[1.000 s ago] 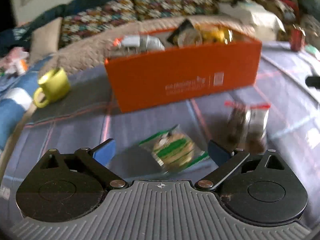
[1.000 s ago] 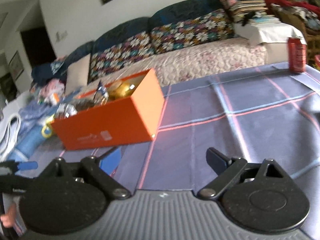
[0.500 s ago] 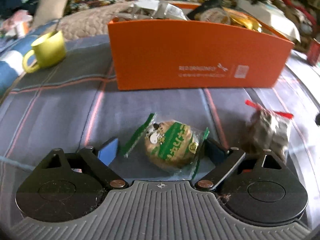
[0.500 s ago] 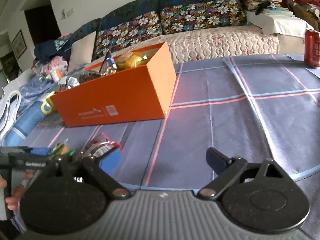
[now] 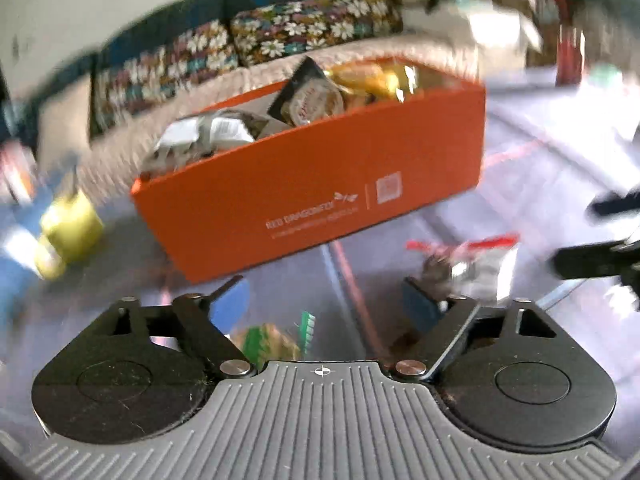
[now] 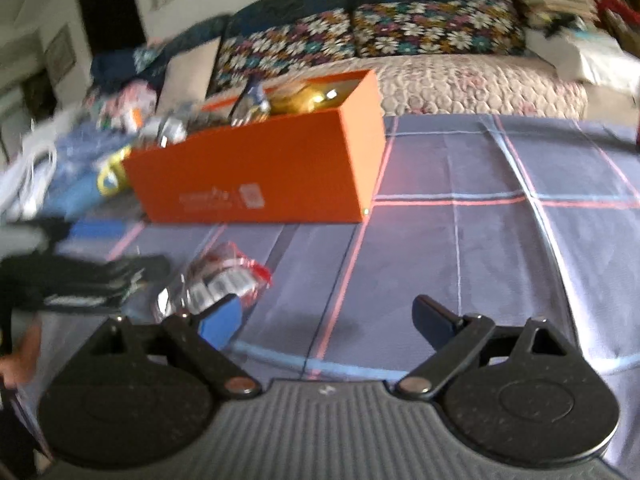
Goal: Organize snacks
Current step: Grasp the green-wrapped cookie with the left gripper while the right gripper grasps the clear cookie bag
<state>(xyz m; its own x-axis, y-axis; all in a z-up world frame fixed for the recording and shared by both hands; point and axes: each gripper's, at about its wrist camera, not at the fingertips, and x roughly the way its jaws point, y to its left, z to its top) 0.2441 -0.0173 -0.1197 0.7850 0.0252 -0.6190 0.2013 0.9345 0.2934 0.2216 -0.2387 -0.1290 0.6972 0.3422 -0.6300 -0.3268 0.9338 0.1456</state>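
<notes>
The green-striped snack packet [image 5: 272,342], which lay out ahead between the fingers half a second ago, now sits low at the base of the left gripper [image 5: 322,300], close by its left finger, partly hidden. The jaws have just been closing, yet the fingers still stand apart and whether either pad presses the wrapper cannot be told through the blur. A clear red-sealed snack bag [image 6: 216,280] lies just beside the right gripper [image 6: 328,316], whose jaws gape wide over bare checked tablecloth [image 6: 480,240]. Beyond stands the orange box [image 5: 320,184] of snacks.
</notes>
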